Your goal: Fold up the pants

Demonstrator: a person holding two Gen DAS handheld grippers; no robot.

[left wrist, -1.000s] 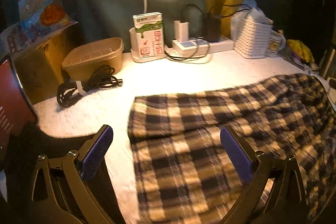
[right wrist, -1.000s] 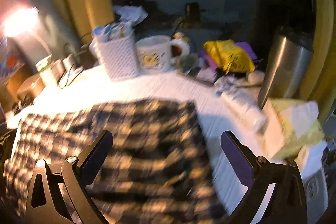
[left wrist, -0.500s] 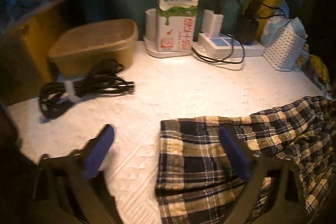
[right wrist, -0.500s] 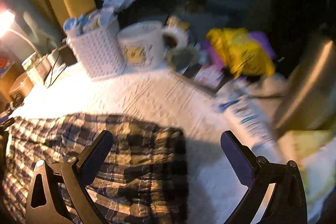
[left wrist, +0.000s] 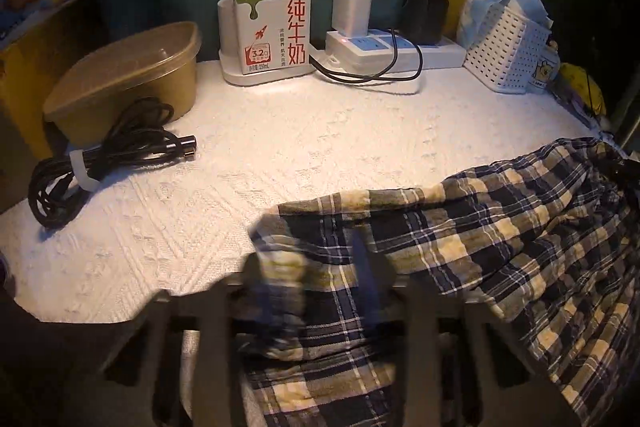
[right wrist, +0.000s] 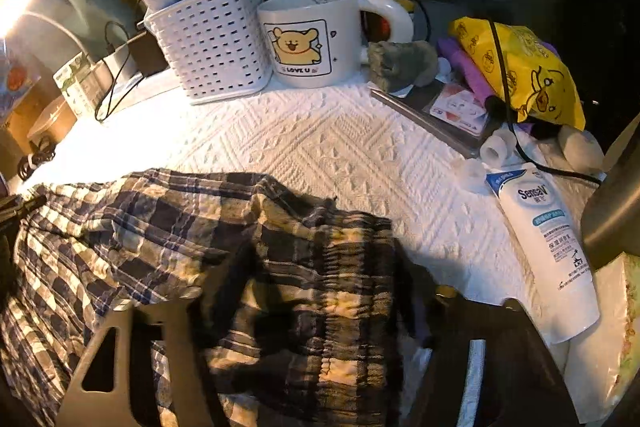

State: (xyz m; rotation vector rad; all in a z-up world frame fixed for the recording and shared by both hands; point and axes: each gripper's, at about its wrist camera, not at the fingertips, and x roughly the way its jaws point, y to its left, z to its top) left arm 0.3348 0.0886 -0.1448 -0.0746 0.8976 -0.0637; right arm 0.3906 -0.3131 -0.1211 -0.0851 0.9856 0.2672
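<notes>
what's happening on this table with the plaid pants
A person is working a claw in each hand to fold the plaid pants lying on the white textured table cover. The left claw has just been closing and now pinches a corner at one end. The right claw has just been closing around the bunched other end, fabric between its jaws. No fold is made yet.

Open white tabletop [left wrist: 304,147] between the plaid pants [left wrist: 500,239] and the back row. Obstacles: coiled cable [left wrist: 100,155] and brown tub [left wrist: 132,75] left, milk carton [left wrist: 274,15], power strip [left wrist: 384,47], white basket [right wrist: 212,39], mug [right wrist: 312,35] behind; lotion tube [right wrist: 548,247], steel flask [right wrist: 612,219] crowd the right edge.
</notes>
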